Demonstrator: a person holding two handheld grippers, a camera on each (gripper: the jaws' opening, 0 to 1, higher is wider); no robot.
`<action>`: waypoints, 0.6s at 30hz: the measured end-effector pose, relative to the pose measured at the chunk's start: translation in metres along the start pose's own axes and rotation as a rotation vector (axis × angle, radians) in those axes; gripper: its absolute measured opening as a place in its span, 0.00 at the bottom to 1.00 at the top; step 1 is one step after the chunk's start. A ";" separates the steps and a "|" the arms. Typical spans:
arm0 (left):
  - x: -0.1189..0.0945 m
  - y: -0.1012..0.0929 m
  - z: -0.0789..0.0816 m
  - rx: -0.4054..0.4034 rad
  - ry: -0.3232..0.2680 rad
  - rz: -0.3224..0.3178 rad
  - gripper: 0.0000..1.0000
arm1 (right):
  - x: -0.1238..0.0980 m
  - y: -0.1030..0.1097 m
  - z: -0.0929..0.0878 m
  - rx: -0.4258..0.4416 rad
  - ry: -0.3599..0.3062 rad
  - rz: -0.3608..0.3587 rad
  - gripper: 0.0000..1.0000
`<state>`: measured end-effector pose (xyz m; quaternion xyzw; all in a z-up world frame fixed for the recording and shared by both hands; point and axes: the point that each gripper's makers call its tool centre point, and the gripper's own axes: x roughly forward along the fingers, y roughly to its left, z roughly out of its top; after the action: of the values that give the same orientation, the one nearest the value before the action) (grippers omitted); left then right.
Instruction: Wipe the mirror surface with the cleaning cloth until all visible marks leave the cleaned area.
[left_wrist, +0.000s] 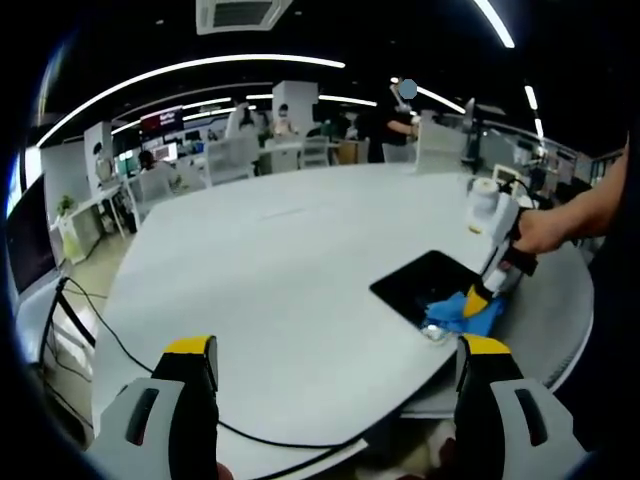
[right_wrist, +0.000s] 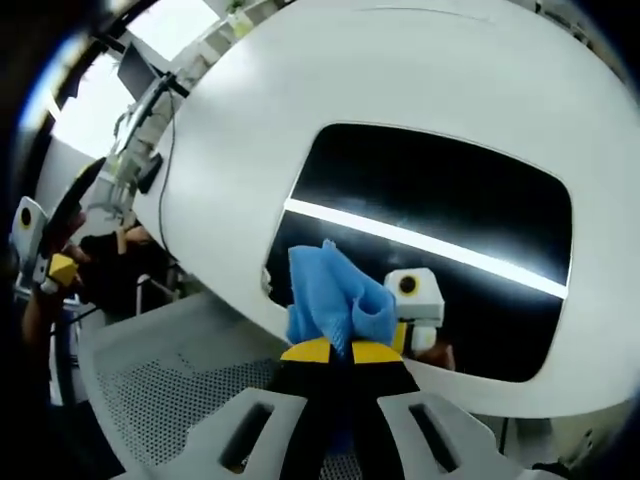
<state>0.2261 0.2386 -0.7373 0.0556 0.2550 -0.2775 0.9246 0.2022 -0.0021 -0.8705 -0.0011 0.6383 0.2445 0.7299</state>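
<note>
Blue cleaning cloth (right_wrist: 335, 300), pinched in the right gripper (right_wrist: 338, 352), rests on the dark mirror (right_wrist: 440, 210) lying on the white table (left_wrist: 300, 250); wiping seems barely begun, left gripper (left_wrist: 335, 350) wide and empty.

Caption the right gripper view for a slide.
Right gripper presses a blue cloth against the dark mirror on the white table.

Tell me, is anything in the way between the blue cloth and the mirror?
No, nothing visible is in the way. The right gripper is shut on the blue cloth, which is right at the near edge of the mirror. The mirror's dark glass beyond it has no object lying on it.
</note>
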 end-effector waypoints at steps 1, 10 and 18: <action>0.000 0.000 0.000 0.000 0.001 0.000 1.00 | -0.001 -0.001 0.000 0.003 0.000 -0.001 0.00; 0.005 -0.005 0.002 0.003 0.002 -0.008 1.00 | -0.009 -0.022 -0.005 0.034 -0.007 -0.013 0.00; 0.008 -0.007 0.003 0.011 0.006 -0.017 1.00 | -0.008 -0.022 -0.006 0.036 -0.008 -0.014 0.00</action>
<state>0.2294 0.2281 -0.7384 0.0592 0.2570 -0.2866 0.9210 0.2045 -0.0264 -0.8707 0.0085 0.6396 0.2281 0.7340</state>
